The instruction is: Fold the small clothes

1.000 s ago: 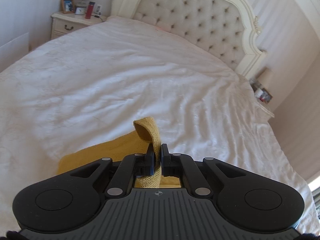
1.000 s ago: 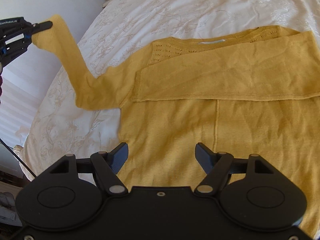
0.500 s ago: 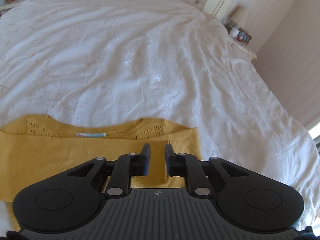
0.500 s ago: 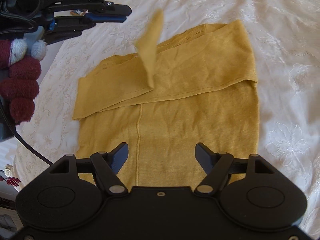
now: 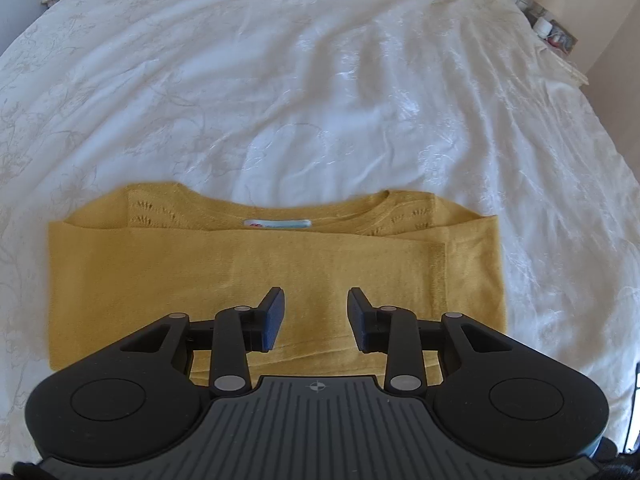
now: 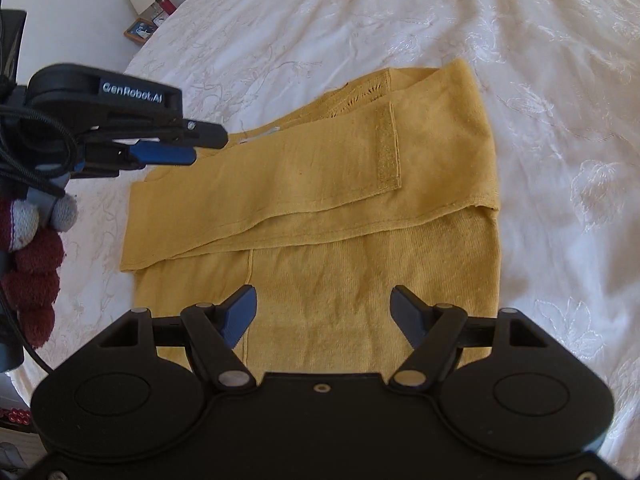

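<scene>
A mustard-yellow knit sweater [image 5: 256, 268] lies flat on the white bedspread [image 5: 320, 80], both sleeves folded across its chest. Its neck label [image 5: 277, 223] faces up. In the right wrist view the sweater [image 6: 340, 264] fills the middle, the upper sleeve's cuff [image 6: 387, 144] lying on top. My left gripper [image 5: 316, 316] is open and empty, above the folded sleeves. It also shows in the right wrist view [image 6: 200, 146] at the left, above the sweater's shoulder. My right gripper [image 6: 324, 312] is open and empty over the lower body of the sweater.
The bed's right edge curves down the right side [image 5: 600, 184]. A nightstand with a lamp and small items [image 5: 548, 28] stands at the far right. Another nightstand with a picture frame [image 6: 138, 30] and lamp is at the far left.
My left gripper carried the left sleeve across the sweater's chest, let go of it and opened wider. The sleeve now lies flat. My right gripper stayed open.
</scene>
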